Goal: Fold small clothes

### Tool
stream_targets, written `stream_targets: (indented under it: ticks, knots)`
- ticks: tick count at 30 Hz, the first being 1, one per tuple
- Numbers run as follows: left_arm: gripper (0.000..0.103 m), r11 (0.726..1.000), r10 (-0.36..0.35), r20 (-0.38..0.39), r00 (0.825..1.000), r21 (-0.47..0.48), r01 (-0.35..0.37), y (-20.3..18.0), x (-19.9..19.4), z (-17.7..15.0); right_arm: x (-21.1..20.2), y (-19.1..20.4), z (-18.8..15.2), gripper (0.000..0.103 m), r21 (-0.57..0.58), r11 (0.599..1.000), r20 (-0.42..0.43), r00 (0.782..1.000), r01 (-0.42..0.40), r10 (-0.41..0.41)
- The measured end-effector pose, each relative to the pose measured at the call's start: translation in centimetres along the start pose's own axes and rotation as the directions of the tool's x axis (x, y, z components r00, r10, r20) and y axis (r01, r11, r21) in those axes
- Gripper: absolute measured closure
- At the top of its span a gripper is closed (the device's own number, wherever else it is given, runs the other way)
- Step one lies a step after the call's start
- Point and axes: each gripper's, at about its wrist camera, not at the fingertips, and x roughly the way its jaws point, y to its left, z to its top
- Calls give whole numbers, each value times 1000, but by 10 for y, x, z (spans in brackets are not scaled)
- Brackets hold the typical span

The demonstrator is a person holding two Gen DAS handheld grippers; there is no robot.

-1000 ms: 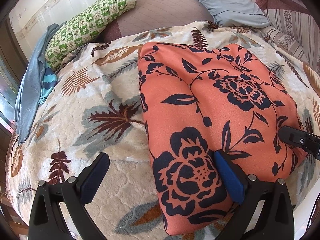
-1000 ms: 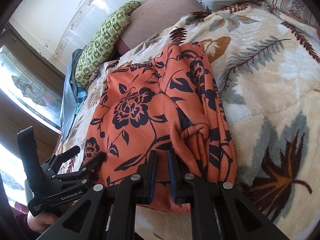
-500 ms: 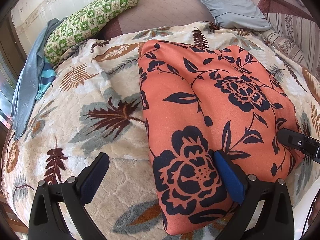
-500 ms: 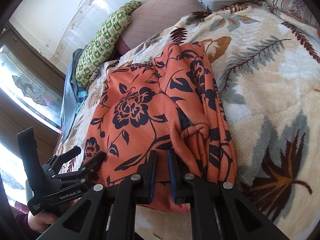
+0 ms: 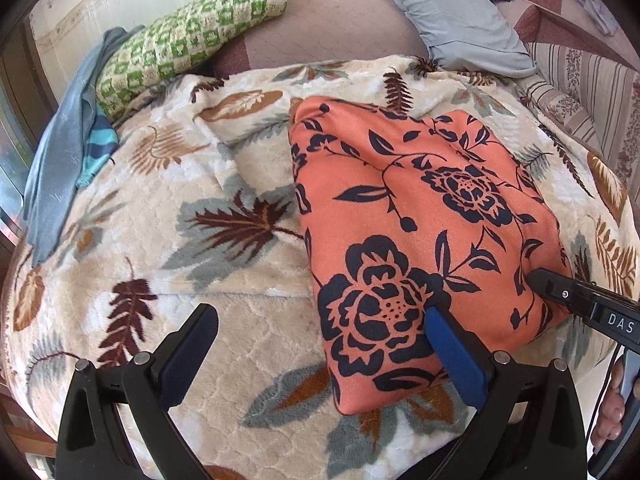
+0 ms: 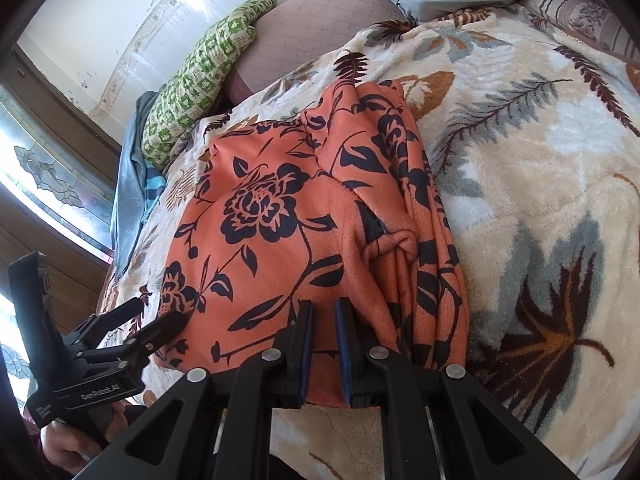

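Observation:
An orange garment with dark flowers [image 5: 416, 232] lies folded on the leaf-patterned blanket [image 5: 192, 240]; it also shows in the right wrist view [image 6: 304, 216], with bunched folds along its right side. My left gripper [image 5: 320, 336] is open wide at the garment's near left corner, its right finger resting on the cloth and its left finger over the blanket. My right gripper [image 6: 322, 312] stands nearly shut at the garment's near edge, with a narrow gap between the pads; whether cloth is pinched is unclear. Its tip shows in the left wrist view [image 5: 560, 292].
A green checked pillow [image 5: 192, 40], a blue cloth [image 5: 60, 160] and a grey pillow [image 5: 452, 12] lie at the far side of the bed. A striped cover [image 5: 592, 92] is at the right. A window [image 6: 48, 184] is on the left.
The left gripper has drawn back and swung slightly, so the garment looks a little farther. The right gripper has stayed put, and the garment has not moved.

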Motion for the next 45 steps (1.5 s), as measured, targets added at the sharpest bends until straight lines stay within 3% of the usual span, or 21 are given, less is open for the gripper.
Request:
stream_targets:
  ticks: [10,14,21,31,36,41,43,45]
  knots:
    - [0,999,50,203,978,-20,-47,22,-84,22,-17,18,-3,87,-17,996,-34,996,83,-84]
    - [0,998,60,231,971,-33,-54,29,-102,24,-23,29,0,87,-26,993,-27,993,113,-113]
    - [0,997,62,257,965,-53,-50,36,-113,25,-27,62,7,87,-87,993,-12,997,80,-81]
    - [0,996,70,211,975,-63,-58,39,-90,27,9,74,-3,87,-153,985,-85,992,81,-95]
    - [0,996,40,93,995,-82,-32,43,-50,26,1,62,6,87,-123,992,-92,995,14,-25]
    - [0,989,-7,-28,1000,-147,3,50,-11,18,-33,30,27,86,-45,999,17,1000,-14,15]
    - [0,987,-33,-57,998,-162,24,50,-1,16,-43,13,33,76,-7,1000,50,999,3,-3]
    - [0,985,-53,-76,996,-169,40,49,8,14,-50,-4,35,26,43,999,77,997,22,-26]
